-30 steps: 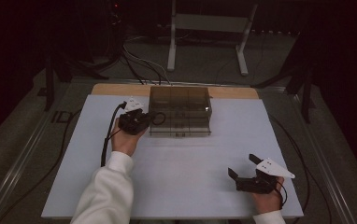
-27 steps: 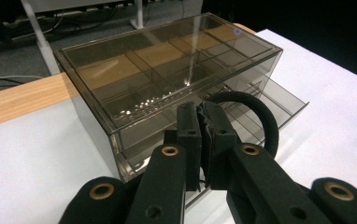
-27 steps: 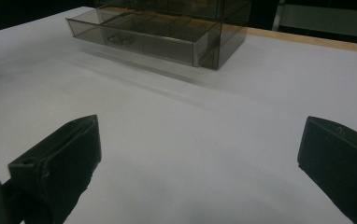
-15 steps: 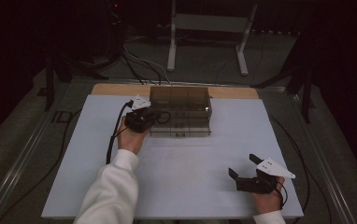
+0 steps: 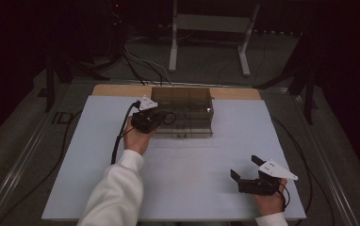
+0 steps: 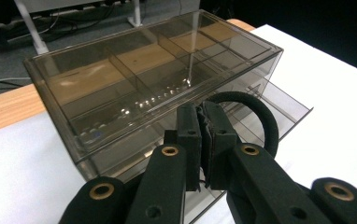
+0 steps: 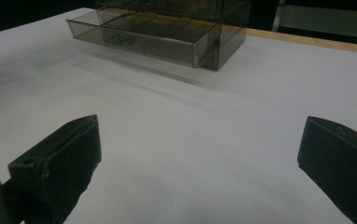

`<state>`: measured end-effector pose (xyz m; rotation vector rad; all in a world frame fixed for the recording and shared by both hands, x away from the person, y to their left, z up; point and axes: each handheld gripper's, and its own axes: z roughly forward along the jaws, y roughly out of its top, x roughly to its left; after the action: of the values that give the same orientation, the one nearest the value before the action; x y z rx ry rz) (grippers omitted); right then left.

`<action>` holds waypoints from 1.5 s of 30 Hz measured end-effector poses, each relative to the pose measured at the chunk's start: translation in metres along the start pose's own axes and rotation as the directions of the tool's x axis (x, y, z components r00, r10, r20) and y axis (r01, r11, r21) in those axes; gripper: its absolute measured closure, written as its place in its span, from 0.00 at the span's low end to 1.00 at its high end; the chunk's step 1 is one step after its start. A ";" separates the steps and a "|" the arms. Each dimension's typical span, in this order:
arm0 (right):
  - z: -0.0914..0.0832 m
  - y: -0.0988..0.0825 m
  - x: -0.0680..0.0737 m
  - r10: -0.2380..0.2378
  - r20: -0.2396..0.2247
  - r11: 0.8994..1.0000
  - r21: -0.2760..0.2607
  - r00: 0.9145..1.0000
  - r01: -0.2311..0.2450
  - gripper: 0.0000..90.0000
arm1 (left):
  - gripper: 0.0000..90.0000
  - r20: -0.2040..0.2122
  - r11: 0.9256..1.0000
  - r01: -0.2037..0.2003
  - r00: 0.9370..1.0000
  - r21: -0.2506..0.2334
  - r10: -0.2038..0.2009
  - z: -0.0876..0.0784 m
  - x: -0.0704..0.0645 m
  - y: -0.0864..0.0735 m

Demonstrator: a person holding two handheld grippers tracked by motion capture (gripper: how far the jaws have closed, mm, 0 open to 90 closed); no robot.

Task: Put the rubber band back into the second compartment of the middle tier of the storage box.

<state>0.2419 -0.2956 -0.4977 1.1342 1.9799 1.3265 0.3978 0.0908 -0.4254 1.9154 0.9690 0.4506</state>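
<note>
A smoked clear drawer box [image 5: 183,106] stands at the far middle of the white table [image 5: 98,155]. Its lower drawer [image 6: 284,105] is pulled out toward the person. My left gripper [image 5: 157,118] hovers at the box's front left corner, shut on a black ring [image 6: 260,116]. The ring [image 5: 169,117] loops out from the jaw tips above the drawer. In the left gripper view my left gripper [image 6: 203,112] has its pads pressed together on the ring's band. My right gripper [image 5: 245,167] rests near the front right of the table, open, with nothing between its jaws. From my right gripper [image 7: 197,140] the drawer [image 7: 134,37] lies far ahead.
A wooden strip [image 5: 117,90] runs behind the white surface. Cables [image 5: 121,136] trail from the left gripper across the table's left side. A metal stand [image 5: 206,28] and more cables lie on the dark floor beyond. A dark small item lies in the drawer [image 7: 118,39].
My left gripper has edged a little to the right along the box's front, with the ring still in it. The right gripper has stayed where it was.
</note>
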 end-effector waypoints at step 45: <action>0.001 0.000 0.000 -0.001 -0.003 1.000 0.002 1.000 0.001 0.00 | 0.98 -0.001 0.995 -0.028 1.000 0.091 0.028 0.050 -0.017 -0.008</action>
<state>0.2423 -0.2952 -0.4977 1.1324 1.9846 1.3265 0.4158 0.0517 -0.4566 2.0132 0.9803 0.4320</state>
